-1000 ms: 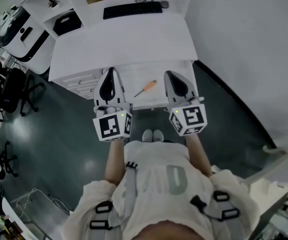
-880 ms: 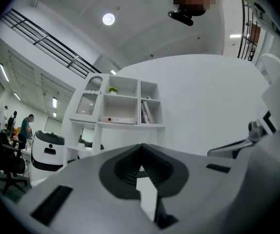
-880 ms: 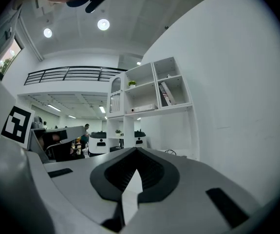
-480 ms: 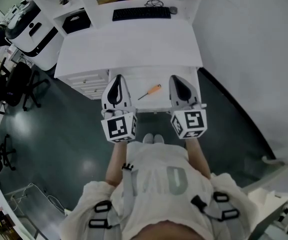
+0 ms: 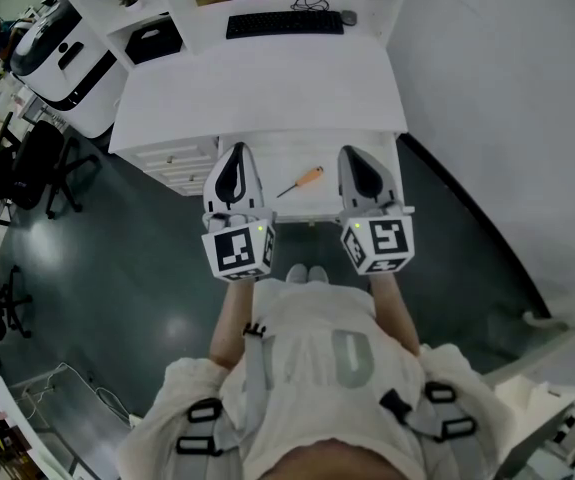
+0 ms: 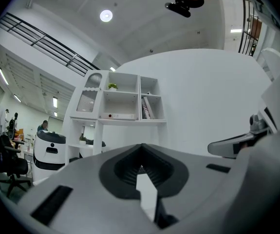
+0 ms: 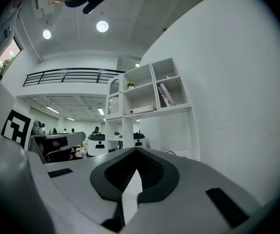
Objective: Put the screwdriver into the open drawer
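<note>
A screwdriver point(image 5: 299, 181) with an orange handle and thin metal shaft lies in the open white drawer point(image 5: 312, 148) pulled out from under the white desk point(image 5: 257, 83). My left gripper point(image 5: 235, 152) hovers just left of it and my right gripper point(image 5: 355, 155) just right of it. Both point toward the desk, apart from the tool. In the left gripper view the left gripper point(image 6: 140, 168) is shut with nothing in it. The right gripper view shows the right gripper point(image 7: 135, 169) likewise shut and empty. Neither gripper view shows the screwdriver.
A black keyboard point(image 5: 285, 24) lies at the desk's far edge. A white drawer cabinet point(image 5: 172, 163) stands left of the open drawer, with a black office chair point(image 5: 37, 168) further left. A white shelf unit point(image 6: 125, 101) rises behind the desk. A white wall point(image 5: 497, 118) runs along the right.
The head camera has shifted a little, so everything sits slightly further right in the picture. The grippers and the screwdriver keep their places relative to each other.
</note>
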{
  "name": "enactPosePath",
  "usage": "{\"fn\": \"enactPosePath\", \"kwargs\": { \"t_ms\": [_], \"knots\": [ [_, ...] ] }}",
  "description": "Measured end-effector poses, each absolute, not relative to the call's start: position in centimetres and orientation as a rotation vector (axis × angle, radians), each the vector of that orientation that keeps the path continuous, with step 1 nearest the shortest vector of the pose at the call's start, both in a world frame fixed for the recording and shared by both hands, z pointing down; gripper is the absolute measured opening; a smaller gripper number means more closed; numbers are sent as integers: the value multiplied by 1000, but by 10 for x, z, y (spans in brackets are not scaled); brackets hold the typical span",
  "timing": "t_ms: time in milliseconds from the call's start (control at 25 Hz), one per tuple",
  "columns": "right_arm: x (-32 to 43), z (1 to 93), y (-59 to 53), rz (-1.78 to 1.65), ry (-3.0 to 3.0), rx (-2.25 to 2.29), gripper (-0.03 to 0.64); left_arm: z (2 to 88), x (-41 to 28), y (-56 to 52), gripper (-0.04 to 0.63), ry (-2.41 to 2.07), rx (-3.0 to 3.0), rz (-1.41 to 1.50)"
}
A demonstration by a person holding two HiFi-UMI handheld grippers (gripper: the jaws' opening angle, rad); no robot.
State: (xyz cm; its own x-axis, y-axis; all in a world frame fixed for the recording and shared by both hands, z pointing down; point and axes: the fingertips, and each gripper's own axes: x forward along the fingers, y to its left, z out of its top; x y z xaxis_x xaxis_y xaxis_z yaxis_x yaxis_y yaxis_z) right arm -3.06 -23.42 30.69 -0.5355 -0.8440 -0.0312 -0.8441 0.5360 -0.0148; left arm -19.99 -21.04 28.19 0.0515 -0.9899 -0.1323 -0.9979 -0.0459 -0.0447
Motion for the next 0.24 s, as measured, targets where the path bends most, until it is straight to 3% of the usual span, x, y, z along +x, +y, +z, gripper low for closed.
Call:
{"fn": "enactPosePath", "kwargs": {
  "t_ms": [240],
  "knots": [
    [-27,311,-240,-4,2721,-1514,-5,284,-199,-216,5,2088,-2193,89]
  ]
}}
